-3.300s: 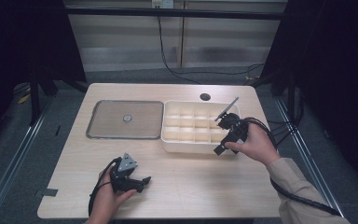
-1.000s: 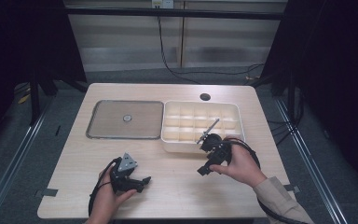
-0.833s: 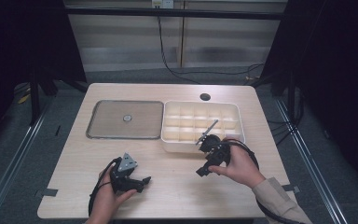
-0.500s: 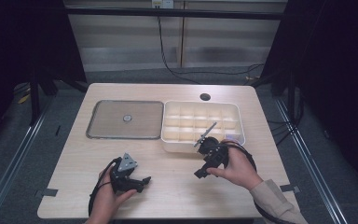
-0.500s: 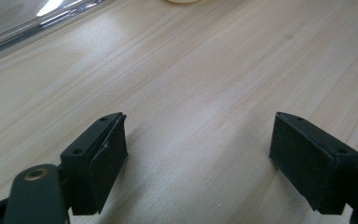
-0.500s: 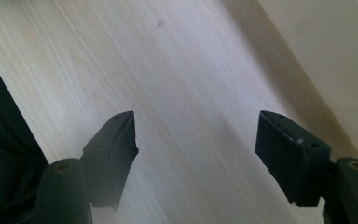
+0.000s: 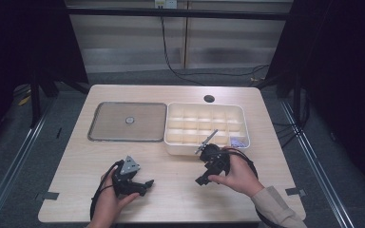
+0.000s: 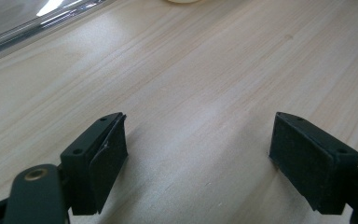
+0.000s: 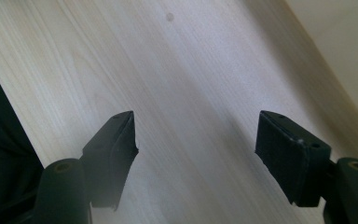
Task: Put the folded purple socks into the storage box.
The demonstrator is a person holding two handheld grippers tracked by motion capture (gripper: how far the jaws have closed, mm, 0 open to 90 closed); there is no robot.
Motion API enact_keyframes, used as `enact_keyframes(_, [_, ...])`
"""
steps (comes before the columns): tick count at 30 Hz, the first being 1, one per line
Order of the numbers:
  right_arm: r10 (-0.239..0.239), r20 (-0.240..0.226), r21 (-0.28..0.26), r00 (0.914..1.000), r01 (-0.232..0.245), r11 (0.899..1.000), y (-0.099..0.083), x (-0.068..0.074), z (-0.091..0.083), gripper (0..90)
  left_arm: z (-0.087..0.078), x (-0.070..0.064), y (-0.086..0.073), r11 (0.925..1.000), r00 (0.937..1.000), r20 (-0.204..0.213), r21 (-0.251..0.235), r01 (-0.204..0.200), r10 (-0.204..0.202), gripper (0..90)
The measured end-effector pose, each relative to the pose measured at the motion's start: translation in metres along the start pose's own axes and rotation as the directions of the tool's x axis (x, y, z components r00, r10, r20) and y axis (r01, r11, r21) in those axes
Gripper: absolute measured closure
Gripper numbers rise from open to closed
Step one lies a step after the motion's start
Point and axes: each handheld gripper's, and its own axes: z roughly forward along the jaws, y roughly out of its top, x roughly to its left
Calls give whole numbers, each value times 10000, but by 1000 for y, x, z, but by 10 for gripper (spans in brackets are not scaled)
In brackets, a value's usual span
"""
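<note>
The left tongs (image 8: 196, 154) stand wide open, jaws well apart with nothing but bare wood between them; in the high view the left tongs (image 7: 145, 184) sit low over the near left part of the desk (image 7: 171, 199), held in the person's left hand (image 7: 109, 202), a grey three-cornered plate on top. The right tongs (image 9: 196, 149) are likewise spread wide and grip nothing, with only wood grain between the jaws. In the high view the right tongs (image 7: 201, 180) point toward the near edge, held in the right hand (image 7: 237, 173) just in front of the compartment box (image 7: 240, 110), which is the nearest thing to them; a black cable loops around that hand.

The jaws are matt black blocks with flat, rubbery-looking pads and small screw holes. The compartment box is cream plastic, rectangular, split by thin walls into a grid of small cells; something small and bluish lies in its near right corner cell, too small to identify. Beside it on the left, close alongside, lies a flat rectangular metal tray (image 7: 104, 135) with a raised rim and a small round thing (image 7: 129, 120) at its middle.

The desk is pale wood laminate with fine straight grain, rounded corners and a dark cable hole (image 7: 209, 99) near its far edge. Around it are a grey floor, dark curtains on both sides and a pale panelled wall behind.
</note>
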Motion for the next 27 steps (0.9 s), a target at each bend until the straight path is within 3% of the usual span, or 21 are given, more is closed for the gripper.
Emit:
enact_keyframes(14, [83,-75,22,9999,-83,10000,-3,3,18,287,0,0,0,10000,10000,-6,4,-4,4,181])
enact_keyframes(27, [-138,-97,80,9999,139,9999,-6,5,28,286,0,0,0,10000,10000,-1,0,-2,2,181])
